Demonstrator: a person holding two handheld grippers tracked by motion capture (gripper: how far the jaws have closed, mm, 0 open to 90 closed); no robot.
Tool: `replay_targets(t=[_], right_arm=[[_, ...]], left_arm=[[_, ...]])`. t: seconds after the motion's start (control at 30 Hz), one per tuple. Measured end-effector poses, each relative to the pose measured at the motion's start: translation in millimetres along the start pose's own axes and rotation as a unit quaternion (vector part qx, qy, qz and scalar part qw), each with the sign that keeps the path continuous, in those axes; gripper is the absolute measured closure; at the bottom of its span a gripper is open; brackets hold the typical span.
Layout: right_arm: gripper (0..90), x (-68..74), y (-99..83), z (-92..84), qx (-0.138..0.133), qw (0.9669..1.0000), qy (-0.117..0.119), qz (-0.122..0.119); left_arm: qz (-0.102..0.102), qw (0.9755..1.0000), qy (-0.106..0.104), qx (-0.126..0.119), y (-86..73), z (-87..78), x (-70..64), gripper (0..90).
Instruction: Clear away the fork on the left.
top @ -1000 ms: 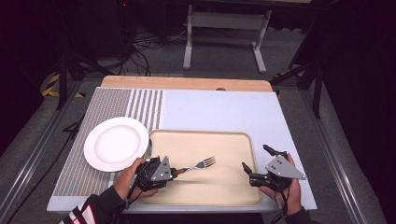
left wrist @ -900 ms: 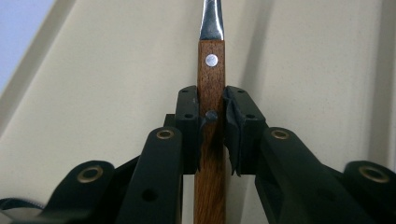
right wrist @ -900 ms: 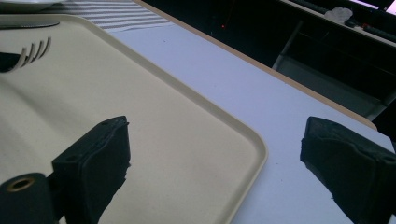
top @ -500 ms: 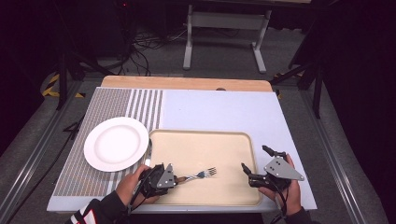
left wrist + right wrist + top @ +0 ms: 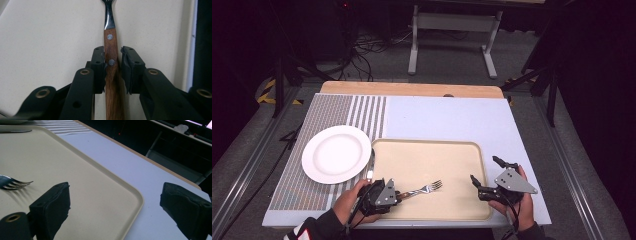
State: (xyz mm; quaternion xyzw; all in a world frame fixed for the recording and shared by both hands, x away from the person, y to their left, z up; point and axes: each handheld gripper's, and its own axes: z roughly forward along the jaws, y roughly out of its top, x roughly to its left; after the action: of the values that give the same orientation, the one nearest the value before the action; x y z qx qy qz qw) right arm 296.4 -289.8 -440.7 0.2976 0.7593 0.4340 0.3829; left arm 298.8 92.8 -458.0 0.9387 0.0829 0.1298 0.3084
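Near the tray's [image 5: 472,150] front-left corner, the left gripper [image 5: 112,53] has just been easing its jaws, which now narrowly bracket the fork's [image 5: 110,42] wooden handle, one pad clear. The fork looks light, stiff and slim, best pinched mid-handle. The right gripper [image 5: 115,202] gapes wide at the front-right corner; farther off, a knife [image 5: 370,167] and plate [image 5: 337,153] flank the tray's left edge, nothing obstructing.

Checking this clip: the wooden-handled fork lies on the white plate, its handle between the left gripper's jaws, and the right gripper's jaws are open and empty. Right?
Not quite. The fork lies on the beige tray, not on the white plate, which sits empty to the tray's left in the high view. The rest stands: its wooden handle is between the left gripper's jaws, and the right gripper is open and empty.
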Motion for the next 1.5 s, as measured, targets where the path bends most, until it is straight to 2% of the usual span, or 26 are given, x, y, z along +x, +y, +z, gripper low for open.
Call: replay_targets(t=[0.07, 0.1, 0.13, 0.23, 0.27, 0.3, 0.33, 0.4, 0.47, 0.53, 0.57, 0.6, 0.63, 0.9, 0.97, 1.1, 1.17, 1.33, 1.4, 1.5], right_arm=[[10.1, -0.7, 0.0, -0.4, -0.002, 1.0000, -0.001, 0.000], [10.1, -0.7, 0.0, -0.4, -0.002, 1.0000, -0.001, 0.000], [10.1, -0.6, 0.2, -0.5, -0.003, 1.0000, -0.002, 0.000], [10.2, -0.9, 0.1, 1.1, 0.000, 1.0000, -0.003, 0.004], [10.2, -0.7, 0.1, 1.4, 0.001, 1.0000, -0.002, 0.005], [10.2, -0.7, 0.1, 1.4, 0.001, 1.0000, -0.002, 0.005], [10.2, -0.4, 0.2, 1.6, 0.001, 1.0000, -0.002, 0.005], [10.2, 0.2, 0.6, 1.5, 0.002, 1.0000, -0.002, 0.004], [10.2, 0.5, 0.6, 2.4, 0.004, 1.0000, -0.001, 0.004], [10.2, 1.1, 0.4, 3.4, 0.007, 1.0000, -0.002, 0.004], [10.2, 1.1, 0.3, 3.4, 0.009, 0.9999, -0.003, 0.003], [10.2, 1.2, 0.1, 3.5, 0.009, 0.9999, -0.002, 0.005], [10.2, 0.9, -0.2, 3.5, 0.010, 0.9999, -0.002, 0.006], [10.2, 0.2, -1.1, 3.6, 0.010, 0.9999, 0.002, 0.009], [10.2, 0.7, -1.4, 3.7, 0.011, 0.9999, 0.004, 0.008], [10.2, 1.0, -1.5, 3.8, 0.012, 0.9999, 0.004, 0.008], [10.2, 1.5, -1.3, 4.0, 0.012, 0.9999, 0.005, 0.006], [10.2, 3.4, -1.3, 5.2, 0.014, 0.9998, 0.012, 0.007], [10.2, 4.7, -1.4, 5.9, 0.016, 0.9996, 0.020, 0.011], [10.2, 8.0, -0.4, 6.8, 0.016, 0.9996, 0.024, 0.006]], left_arm=[[0.007, 0.9998, -0.002, -0.020, 0.9, -5.7, 2.7, 78.1], [0.007, 0.9998, -0.002, -0.020, 0.9, -5.7, 2.7, 82.2], [0.008, 0.9996, -0.006, -0.025, 1.4, -7.3, 3.8, 82.2], [0.021, 0.9975, -0.035, -0.058, 5.1, -7.0, 10.3, 90.0], [0.030, 0.9966, -0.044, -0.064, 8.9, -4.8, 14.0, 90.0], [0.030, 0.9966, -0.044, -0.064, 8.9, -4.8, 14.0, 90.0], [0.038, 0.9964, -0.042, -0.063, 12.0, -2.4, 15.3, 90.0], [0.044, 0.9956, -0.048, -0.067, 15.6, 1.0, 16.6, 90.0], [0.059, 0.9951, -0.047, -0.064, 20.0, 6.3, 16.2, 90.0], [0.073, 0.9932, -0.057, -0.070, 25.6, 13.8, 16.3, 90.0], [0.073, 0.9932, -0.057, -0.070, 25.6, 13.8, 16.3, 90.0], [0.086, 0.9927, -0.059, -0.060, 31.2, 19.7, 15.8, 90.0], [0.091, 0.9920, -0.063, -0.061, 33.8, 22.9, 15.9, 90.0], [0.111, 0.9900, -0.081, -0.033, 48.0, 45.3, 16.7, 90.0], [0.110, 0.9901, -0.083, -0.028, 50.2, 48.5, 17.5, 90.0], [0.113, 0.9907, -0.072, -0.024, 54.0, 51.1, 19.8, 90.0], [0.113, 0.9916, -0.061, -0.017, 54.4, 51.1, 21.4, 90.0], [0.082, 0.9959, -0.038, -0.004, 47.7, 48.0, 32.2, 90.0], [0.073, 0.9969, -0.027, 0.005, 43.6, 45.1, 37.3, 90.0], [0.058, 0.9980, -0.024, 0.006, 34.8, 40.4, 44.9, 89.8]])
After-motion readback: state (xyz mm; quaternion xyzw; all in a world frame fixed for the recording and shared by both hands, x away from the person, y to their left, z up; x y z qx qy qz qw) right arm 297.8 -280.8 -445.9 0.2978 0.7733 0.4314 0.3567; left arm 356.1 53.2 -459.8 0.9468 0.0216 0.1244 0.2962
